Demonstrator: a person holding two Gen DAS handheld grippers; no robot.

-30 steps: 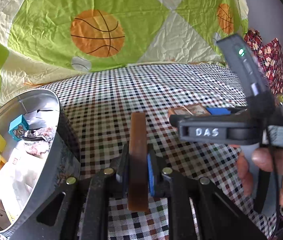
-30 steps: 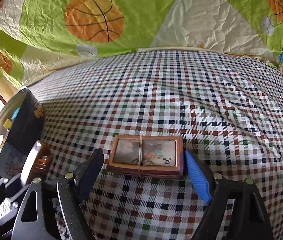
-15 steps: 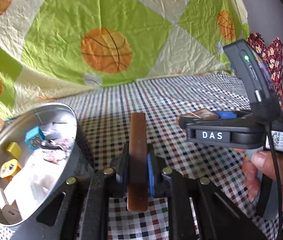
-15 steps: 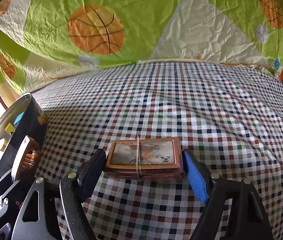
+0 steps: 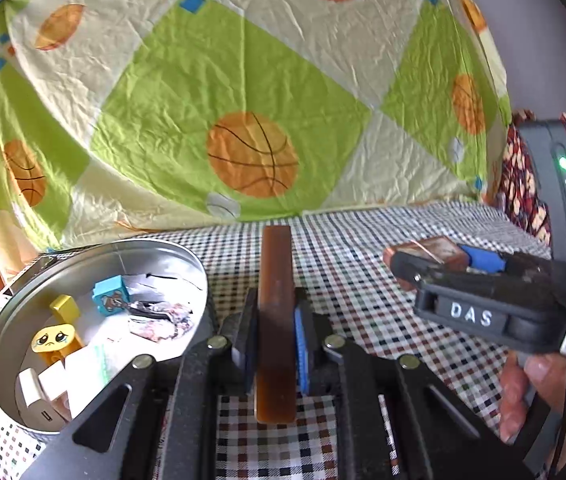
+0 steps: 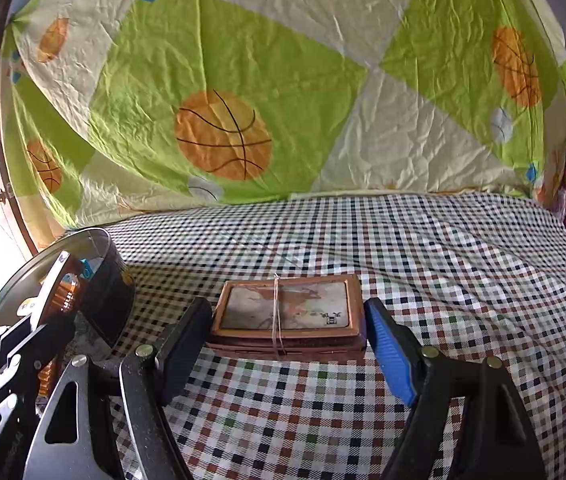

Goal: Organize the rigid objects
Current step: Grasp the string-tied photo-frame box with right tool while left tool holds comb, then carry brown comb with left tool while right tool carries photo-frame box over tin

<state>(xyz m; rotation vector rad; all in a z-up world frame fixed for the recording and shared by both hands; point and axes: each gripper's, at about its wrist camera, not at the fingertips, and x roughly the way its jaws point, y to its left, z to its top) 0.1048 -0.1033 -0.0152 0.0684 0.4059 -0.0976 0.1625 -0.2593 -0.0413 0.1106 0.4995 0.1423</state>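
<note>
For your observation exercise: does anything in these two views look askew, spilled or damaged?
Nothing looks spilled or damaged. The left gripper holds a brown comb on edge beside the round tin of small toys. The right gripper holds a string-tied brown box level above the checked cloth.

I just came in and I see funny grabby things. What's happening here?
Someone is tidying up with a claw in each hand. The left claw is shut on a flat brown bar, holding it on edge next to the round metal tin, which already has little toys inside. The right claw grips a brown framed picture box tied with string, above the checkered cloth. Neither piece is in the tin yet.
</note>
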